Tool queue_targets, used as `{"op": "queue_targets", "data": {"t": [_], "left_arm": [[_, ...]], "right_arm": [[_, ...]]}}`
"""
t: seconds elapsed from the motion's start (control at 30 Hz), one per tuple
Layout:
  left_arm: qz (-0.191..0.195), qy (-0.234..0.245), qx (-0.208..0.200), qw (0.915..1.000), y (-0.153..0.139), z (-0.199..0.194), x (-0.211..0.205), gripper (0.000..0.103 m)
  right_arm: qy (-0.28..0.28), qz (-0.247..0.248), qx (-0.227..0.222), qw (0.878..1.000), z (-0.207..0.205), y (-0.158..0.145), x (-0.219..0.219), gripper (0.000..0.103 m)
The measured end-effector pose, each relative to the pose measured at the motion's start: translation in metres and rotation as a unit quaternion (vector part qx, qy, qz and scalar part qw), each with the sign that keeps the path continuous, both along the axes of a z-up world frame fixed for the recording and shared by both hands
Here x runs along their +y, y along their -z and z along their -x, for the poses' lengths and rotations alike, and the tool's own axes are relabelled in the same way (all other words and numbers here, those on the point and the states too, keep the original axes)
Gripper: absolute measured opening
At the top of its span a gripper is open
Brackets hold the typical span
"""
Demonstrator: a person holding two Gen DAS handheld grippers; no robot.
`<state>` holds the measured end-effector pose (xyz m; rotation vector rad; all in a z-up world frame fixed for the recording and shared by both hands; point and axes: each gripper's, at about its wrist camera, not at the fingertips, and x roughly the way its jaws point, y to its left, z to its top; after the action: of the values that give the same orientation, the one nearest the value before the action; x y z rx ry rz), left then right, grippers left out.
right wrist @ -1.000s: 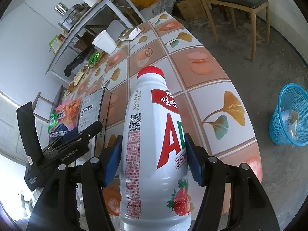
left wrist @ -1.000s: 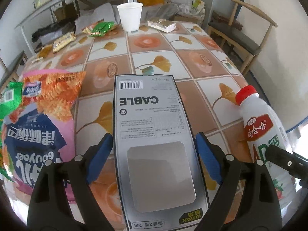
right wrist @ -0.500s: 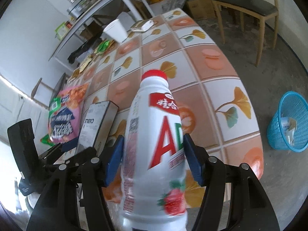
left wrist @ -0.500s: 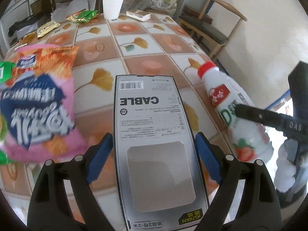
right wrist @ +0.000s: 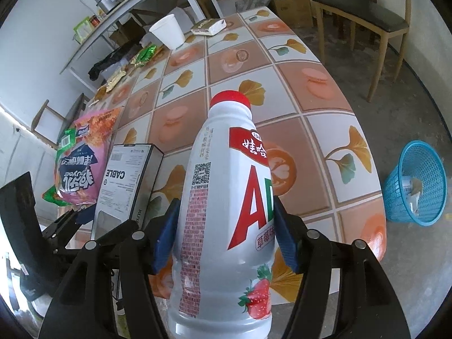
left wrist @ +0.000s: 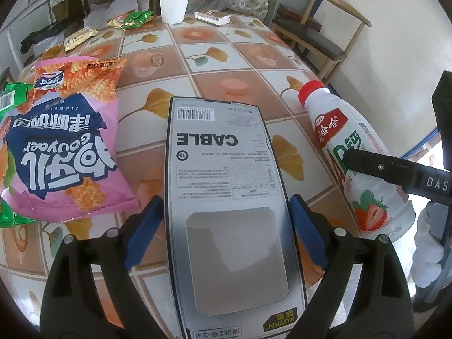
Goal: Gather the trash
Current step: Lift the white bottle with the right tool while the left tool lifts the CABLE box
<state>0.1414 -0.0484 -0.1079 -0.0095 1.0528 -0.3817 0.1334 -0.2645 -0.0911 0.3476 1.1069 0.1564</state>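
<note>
Left gripper (left wrist: 226, 226) clamps cable box (left wrist: 223, 169); chip bag (left wrist: 62, 147) left, bottle (left wrist: 358, 163) right, on table (left wrist: 226, 56).

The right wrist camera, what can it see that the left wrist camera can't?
Only the right wrist view shows the blue basket on the floor with scraps inside, and the bottle's QR code. Only the left wrist view shows the cable box's full printed face and cut-out window. Both show the left gripper clamped on that box, the right gripper clamped on the white bottle, the pink snack bag, the paper cup and the tiled table.
</note>
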Motion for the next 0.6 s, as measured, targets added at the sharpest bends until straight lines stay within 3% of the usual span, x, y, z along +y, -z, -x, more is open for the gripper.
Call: {"op": "queue_targets", "data": {"t": [0.6], "left_arm": [[-0.005, -0.006, -0.03, 0.9995, 0.0, 0.011, -0.003, 0.086]], "right_arm": [[-0.005, 0.025, 0.025, 0.999, -0.004, 0.008, 0.012, 0.066]]}}
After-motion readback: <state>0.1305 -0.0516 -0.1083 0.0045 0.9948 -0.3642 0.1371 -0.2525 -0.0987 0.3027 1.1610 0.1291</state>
